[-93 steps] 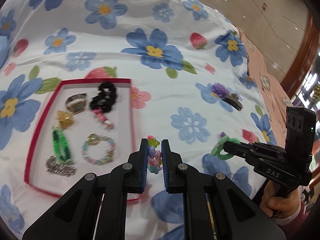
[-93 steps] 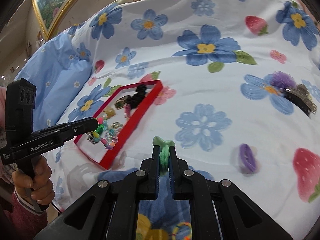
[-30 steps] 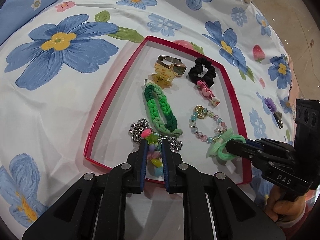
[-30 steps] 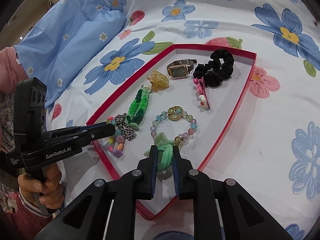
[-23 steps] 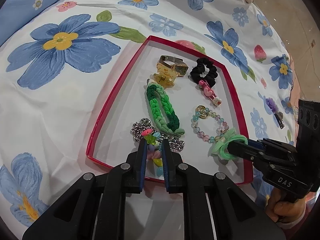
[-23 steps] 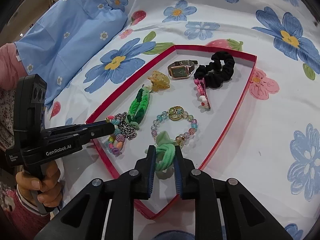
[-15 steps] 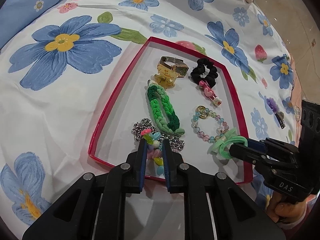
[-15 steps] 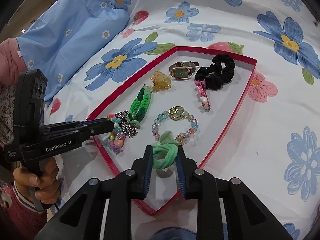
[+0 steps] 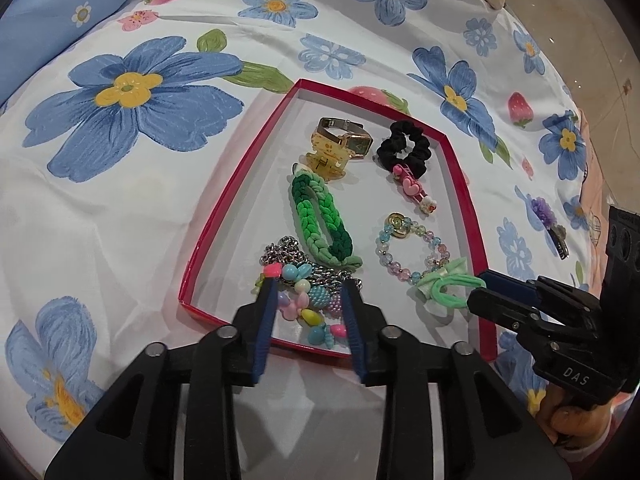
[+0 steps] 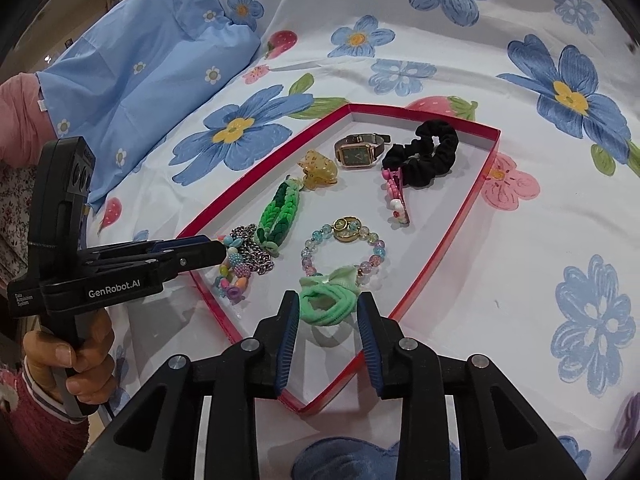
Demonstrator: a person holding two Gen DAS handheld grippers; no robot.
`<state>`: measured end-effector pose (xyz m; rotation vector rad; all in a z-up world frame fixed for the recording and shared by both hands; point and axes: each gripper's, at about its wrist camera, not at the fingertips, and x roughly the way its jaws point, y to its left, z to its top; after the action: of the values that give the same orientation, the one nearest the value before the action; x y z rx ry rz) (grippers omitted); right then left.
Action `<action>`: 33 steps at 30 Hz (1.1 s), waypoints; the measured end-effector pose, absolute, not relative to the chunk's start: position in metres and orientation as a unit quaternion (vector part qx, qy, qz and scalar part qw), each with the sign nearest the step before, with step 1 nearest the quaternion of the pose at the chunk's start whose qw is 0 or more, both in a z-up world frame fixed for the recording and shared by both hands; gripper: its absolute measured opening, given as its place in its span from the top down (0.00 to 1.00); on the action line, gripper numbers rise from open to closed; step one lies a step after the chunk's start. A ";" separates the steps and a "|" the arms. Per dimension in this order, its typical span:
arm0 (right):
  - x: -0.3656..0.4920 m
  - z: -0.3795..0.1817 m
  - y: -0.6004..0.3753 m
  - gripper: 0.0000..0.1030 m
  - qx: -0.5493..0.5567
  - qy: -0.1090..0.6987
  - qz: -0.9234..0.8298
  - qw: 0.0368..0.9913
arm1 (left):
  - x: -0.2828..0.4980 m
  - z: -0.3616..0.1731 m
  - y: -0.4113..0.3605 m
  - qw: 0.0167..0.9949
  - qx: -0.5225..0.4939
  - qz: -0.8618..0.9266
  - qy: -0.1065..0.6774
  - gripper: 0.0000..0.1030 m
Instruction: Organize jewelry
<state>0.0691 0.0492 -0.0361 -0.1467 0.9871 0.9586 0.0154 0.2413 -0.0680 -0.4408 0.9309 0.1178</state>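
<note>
So the biggest thing here is the bed, covered in a white bedsheet (image 9: 120, 208) printed with blue flowers and strawberries, plus a light blue pillow (image 10: 152, 52) off to the far left. Sitting on the sheet is a shallow red-rimmed tray (image 9: 236, 184) with a white floor, and that's where pretty much all the jewelry is.

The left gripper (image 9: 308, 304) hangs over the tray's near left corner. Its jaws have just been opening and now stand apart, with the colourful bead bracelet (image 9: 304, 300) lying loose between them on the tray floor, partly on top of a silver chain (image 9: 280, 252). No pad looks pressed on it.

The right gripper (image 10: 328, 312) is at the near right part of the tray, same deal: jaws just been opening, mint green hair tie (image 10: 328, 300) with its little bow lying between them, not squeezed.

Rest of the tray, roughly by size: a braided green band (image 9: 320, 216) down the middle, a black scrunchie (image 9: 404, 152) in the far right corner, a pastel bead bracelet (image 9: 412, 244) with a gold charm, a gold watch (image 9: 348, 140), an amber claw clip (image 9: 328, 160) just beside it, and a pink hair clip (image 9: 414, 190) touching the scrunchie.

Out on the sheet, well right of the tray, there's a purple hair clip (image 9: 548, 220).
</note>
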 end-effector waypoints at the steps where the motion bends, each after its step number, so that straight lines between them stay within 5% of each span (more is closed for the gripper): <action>1: 0.069 -0.035 0.048 0.67 -0.065 0.455 0.442 0.770 | 0.015 -0.067 0.241 0.869 -0.211 0.057 0.444 0.67; 7: 0.070 -0.032 0.042 0.66 -0.045 0.454 0.444 0.771 | 0.013 -0.066 0.240 0.868 -0.212 0.059 0.445 0.66; 12: 0.072 -0.029 0.036 0.65 -0.019 0.453 0.448 0.771 | 0.009 -0.062 0.236 0.869 -0.210 0.061 0.443 0.56; 17: 0.076 -0.021 0.024 0.64 0.028 0.441 0.448 0.778 | 0.001 -0.054 0.233 0.871 -0.217 0.064 0.435 0.27; 19: 0.077 -0.018 0.016 0.54 0.053 0.431 0.447 0.782 | -0.004 -0.049 0.231 0.874 -0.219 0.072 0.427 0.18; 25: 0.071 -0.019 -0.005 0.37 0.123 0.409 0.448 0.786 | -0.023 -0.043 0.224 0.879 -0.238 0.079 0.405 0.15; 33: 0.060 -0.028 -0.020 0.36 0.134 0.409 0.437 0.790 | -0.046 -0.040 0.212 0.883 -0.217 0.115 0.399 0.15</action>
<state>0.0595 -0.0202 -0.0277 0.2885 0.8797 0.9413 -0.0457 0.2115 -0.0396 -0.4526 0.8303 0.2392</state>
